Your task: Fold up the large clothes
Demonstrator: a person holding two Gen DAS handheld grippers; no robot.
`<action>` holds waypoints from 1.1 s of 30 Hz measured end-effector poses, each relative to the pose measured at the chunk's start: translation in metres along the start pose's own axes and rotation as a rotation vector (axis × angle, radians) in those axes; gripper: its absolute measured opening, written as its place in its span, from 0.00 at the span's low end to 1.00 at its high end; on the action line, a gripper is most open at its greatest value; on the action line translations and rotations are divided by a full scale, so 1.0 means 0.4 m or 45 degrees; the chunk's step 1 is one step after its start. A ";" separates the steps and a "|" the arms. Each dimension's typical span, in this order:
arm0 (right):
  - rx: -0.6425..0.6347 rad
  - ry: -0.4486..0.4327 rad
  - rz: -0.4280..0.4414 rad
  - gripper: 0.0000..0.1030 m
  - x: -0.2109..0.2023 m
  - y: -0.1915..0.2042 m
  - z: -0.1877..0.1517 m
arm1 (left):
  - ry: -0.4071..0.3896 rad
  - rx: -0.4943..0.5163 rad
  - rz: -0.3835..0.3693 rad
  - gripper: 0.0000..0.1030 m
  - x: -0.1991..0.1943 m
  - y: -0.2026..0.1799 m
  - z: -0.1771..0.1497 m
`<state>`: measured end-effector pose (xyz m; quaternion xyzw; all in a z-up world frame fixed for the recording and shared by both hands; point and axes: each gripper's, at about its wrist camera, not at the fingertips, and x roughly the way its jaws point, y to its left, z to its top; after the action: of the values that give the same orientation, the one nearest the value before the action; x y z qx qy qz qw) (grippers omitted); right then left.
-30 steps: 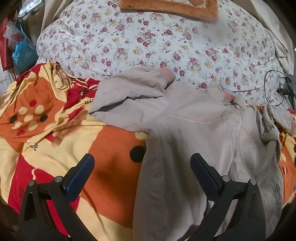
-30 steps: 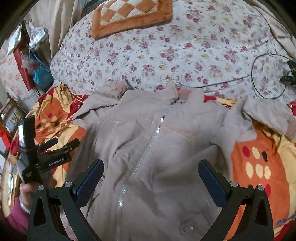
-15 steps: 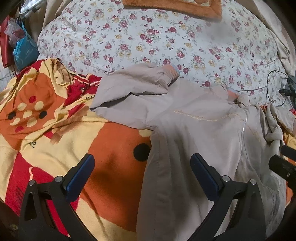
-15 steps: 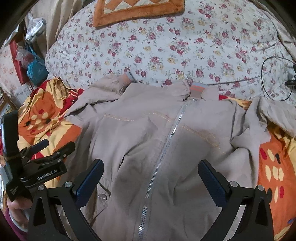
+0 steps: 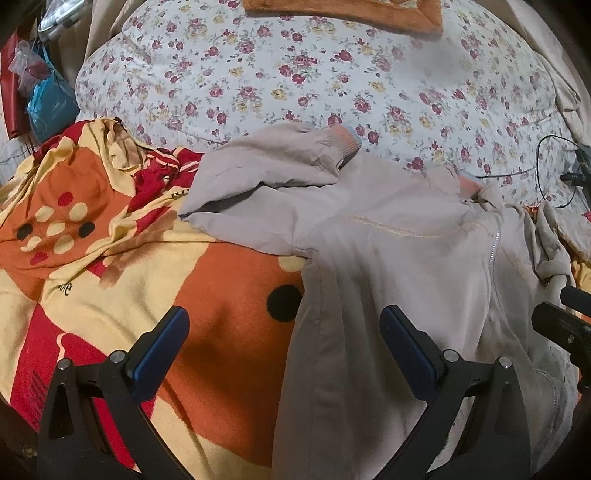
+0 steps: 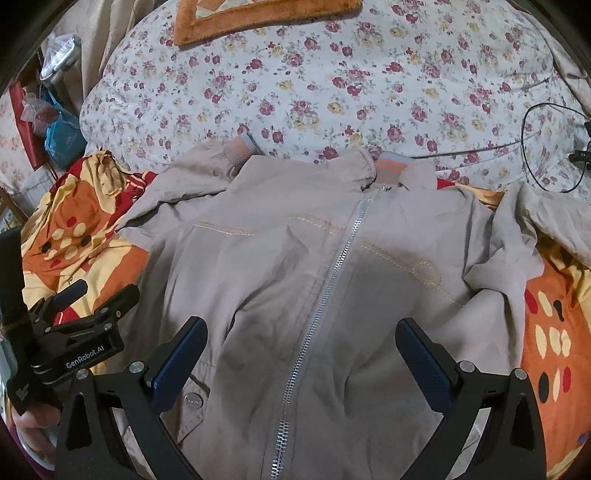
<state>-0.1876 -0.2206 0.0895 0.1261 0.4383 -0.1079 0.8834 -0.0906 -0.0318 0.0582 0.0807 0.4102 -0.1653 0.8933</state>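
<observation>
A beige zip-up jacket (image 6: 332, 288) lies face up on the bed, zipper (image 6: 325, 284) closed, collar away from me. One sleeve (image 5: 273, 170) is folded across its shoulder, its striped cuff (image 5: 340, 142) on the floral quilt. The other sleeve (image 6: 554, 218) trails off to the right. My left gripper (image 5: 284, 332) hovers open over the jacket's side edge and the blanket. My right gripper (image 6: 301, 350) hangs open above the lower zipper, nothing between its fingers. The left gripper (image 6: 88, 295) also shows at the right wrist view's left edge, held by a hand (image 6: 33, 421).
An orange, red and yellow blanket (image 5: 110, 266) lies under the jacket. Behind it is a floral quilt (image 6: 332, 85) with an orange-edged mat (image 6: 258, 14). A black cable (image 6: 546, 147) lies at the right. Bags (image 5: 48, 99) hang at the far left.
Both grippers have shifted slightly left and forward over the jacket; the right one now sits centred on the zipper. Both stayed open and the jacket has not moved.
</observation>
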 end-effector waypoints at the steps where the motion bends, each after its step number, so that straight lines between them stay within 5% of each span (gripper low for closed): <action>1: 0.000 -0.001 -0.004 0.99 0.002 0.001 0.000 | -0.002 0.001 0.001 1.00 0.000 0.000 0.000; 33: -0.067 0.015 -0.057 0.99 0.047 0.033 0.025 | 0.023 0.018 0.045 1.00 0.023 -0.004 0.003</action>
<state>-0.1649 -0.2130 0.0819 0.0935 0.4489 -0.1152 0.8812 -0.0847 -0.0357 0.0518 0.0956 0.4155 -0.1517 0.8917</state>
